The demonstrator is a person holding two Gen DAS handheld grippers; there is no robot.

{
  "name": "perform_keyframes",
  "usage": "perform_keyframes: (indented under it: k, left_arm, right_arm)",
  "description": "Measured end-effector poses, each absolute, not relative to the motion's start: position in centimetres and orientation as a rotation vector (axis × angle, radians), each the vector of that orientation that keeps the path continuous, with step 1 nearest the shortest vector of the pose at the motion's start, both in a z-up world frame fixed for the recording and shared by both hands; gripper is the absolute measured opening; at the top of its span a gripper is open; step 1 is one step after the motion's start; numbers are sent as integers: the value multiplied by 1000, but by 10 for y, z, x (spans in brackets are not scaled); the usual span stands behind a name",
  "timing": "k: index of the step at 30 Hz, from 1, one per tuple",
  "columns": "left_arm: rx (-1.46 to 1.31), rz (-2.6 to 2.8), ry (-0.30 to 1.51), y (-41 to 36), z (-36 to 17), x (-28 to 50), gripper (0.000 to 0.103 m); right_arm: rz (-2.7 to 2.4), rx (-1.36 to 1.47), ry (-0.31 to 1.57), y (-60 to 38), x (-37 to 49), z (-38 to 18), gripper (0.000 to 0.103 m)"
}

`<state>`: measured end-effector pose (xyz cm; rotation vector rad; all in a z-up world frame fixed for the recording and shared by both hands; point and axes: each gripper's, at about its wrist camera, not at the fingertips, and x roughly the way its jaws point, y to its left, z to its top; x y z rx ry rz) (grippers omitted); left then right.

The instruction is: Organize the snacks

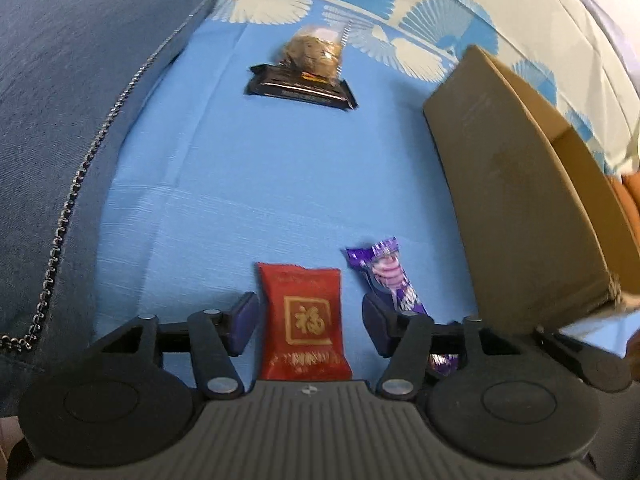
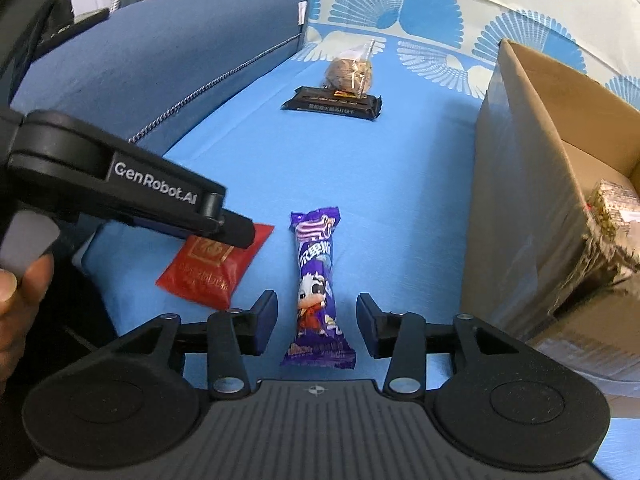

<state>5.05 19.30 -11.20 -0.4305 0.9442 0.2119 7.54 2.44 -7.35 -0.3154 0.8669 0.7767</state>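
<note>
A red snack packet (image 1: 306, 322) lies flat on the blue sheet between the pads of my left gripper (image 1: 310, 322), which stands open with gaps on both sides. Beside it lies a purple candy bar (image 1: 390, 278). In the right wrist view the purple candy bar (image 2: 318, 288) lies lengthwise between the pads of my right gripper (image 2: 316, 322), open and not touching it. The left gripper's body (image 2: 132, 196) reaches in over the red packet (image 2: 212, 266). Farther back sit a black biscuit pack (image 2: 334, 103) and a clear-wrapped brown snack (image 2: 350, 72).
An open cardboard box (image 2: 532, 184) stands on the right with a wrapped snack (image 2: 614, 216) inside. A dark blue cushion (image 2: 160, 64) with a zipper bounds the left side. A hand (image 2: 20, 304) holds the left gripper. Patterned fabric lies behind.
</note>
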Motion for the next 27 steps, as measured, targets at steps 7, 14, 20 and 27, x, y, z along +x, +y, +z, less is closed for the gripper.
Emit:
perform_keyframes:
  k: [7, 14, 20, 27]
  left_arm:
    - [-337, 205, 974, 178, -118, 51, 66]
    - [-303, 199, 997, 174, -123, 55, 67]
    - [-272, 205, 980, 169, -121, 54, 36]
    - [-301, 232, 932, 176, -113, 47, 23]
  right_arm:
    - [762, -372, 866, 33, 72, -83, 45]
    - [755, -372, 855, 36, 73, -85, 33]
    - [753, -389, 837, 33, 66, -82, 21]
    - [733, -356, 777, 23, 63, -65, 18]
